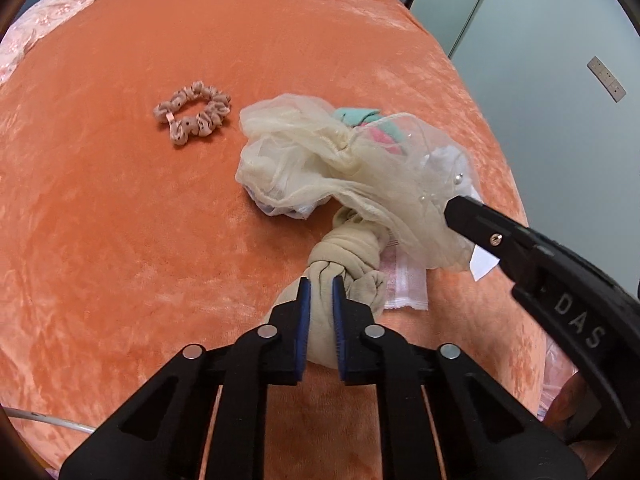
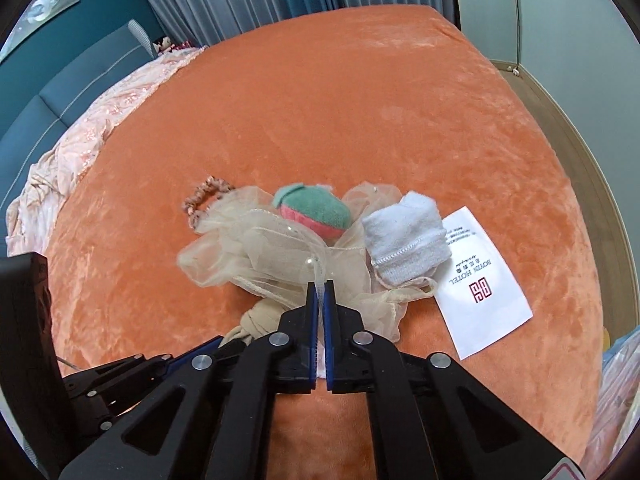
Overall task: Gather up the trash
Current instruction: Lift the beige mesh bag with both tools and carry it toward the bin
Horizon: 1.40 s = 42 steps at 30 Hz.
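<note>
Both tongs pointed steeply down at the orange bed (image 2: 360, 100). The left tongs (image 1: 319, 284) were clamped on a knotted beige stocking (image 1: 344, 252); the right tongs (image 2: 319, 290) were pinched nearly closed on a thin white strip beside the cream mesh pouch (image 2: 256, 256). "DAS" marked the right tongs' body. A white card (image 2: 486, 284) near the bed's right edge read "HOTEL"

We read "DAS" on the right gripper's (image 1: 460, 208) black body and "HOTEL" (upside down) on the white paper (image 2: 486, 284).
</note>
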{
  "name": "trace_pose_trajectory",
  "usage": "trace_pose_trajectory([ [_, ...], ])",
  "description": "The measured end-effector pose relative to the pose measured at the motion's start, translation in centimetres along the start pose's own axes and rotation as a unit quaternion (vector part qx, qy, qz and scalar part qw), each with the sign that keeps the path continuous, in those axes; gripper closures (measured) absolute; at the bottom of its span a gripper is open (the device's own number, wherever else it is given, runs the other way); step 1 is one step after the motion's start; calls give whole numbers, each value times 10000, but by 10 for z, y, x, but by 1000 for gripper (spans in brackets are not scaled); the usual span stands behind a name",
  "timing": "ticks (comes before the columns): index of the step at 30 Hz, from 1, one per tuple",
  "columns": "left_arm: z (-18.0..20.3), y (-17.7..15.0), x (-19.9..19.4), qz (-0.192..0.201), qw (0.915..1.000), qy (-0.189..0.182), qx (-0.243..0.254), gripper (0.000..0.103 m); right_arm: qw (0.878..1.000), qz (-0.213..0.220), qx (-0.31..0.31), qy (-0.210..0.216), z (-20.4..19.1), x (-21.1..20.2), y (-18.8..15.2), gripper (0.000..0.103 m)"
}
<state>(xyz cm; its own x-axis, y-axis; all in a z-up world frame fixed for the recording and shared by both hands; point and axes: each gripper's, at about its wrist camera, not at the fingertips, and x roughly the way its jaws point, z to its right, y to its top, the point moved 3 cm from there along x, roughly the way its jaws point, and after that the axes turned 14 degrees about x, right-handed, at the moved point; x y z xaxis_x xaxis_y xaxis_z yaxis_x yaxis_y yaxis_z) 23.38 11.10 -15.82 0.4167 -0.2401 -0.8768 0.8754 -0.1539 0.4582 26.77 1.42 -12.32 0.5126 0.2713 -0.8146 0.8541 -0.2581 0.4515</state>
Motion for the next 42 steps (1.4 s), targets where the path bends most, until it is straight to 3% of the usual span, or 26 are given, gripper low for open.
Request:
trace_pose_trajectory([
  [9, 18, 13, -68, 690, 9973, 3, 248, 96, 9964, 771, 106, 338, -7, -86, 28, 102],
  [20, 65, 37, -157, 1485, 9868, -119, 632, 96, 9824, 1742, 382, 554, 22, -198, 47, 102],
  [31, 125, 35, -195, 1712, 9792, -276, 1055, 96, 9651, 2486, 707, 428, 69, -281, 45, 102],
  [42, 215, 24, -194, 1631, 9679, -639, 1803, 96, 9495, 2817, 1383, -29, 158, -335, 20, 102],
])
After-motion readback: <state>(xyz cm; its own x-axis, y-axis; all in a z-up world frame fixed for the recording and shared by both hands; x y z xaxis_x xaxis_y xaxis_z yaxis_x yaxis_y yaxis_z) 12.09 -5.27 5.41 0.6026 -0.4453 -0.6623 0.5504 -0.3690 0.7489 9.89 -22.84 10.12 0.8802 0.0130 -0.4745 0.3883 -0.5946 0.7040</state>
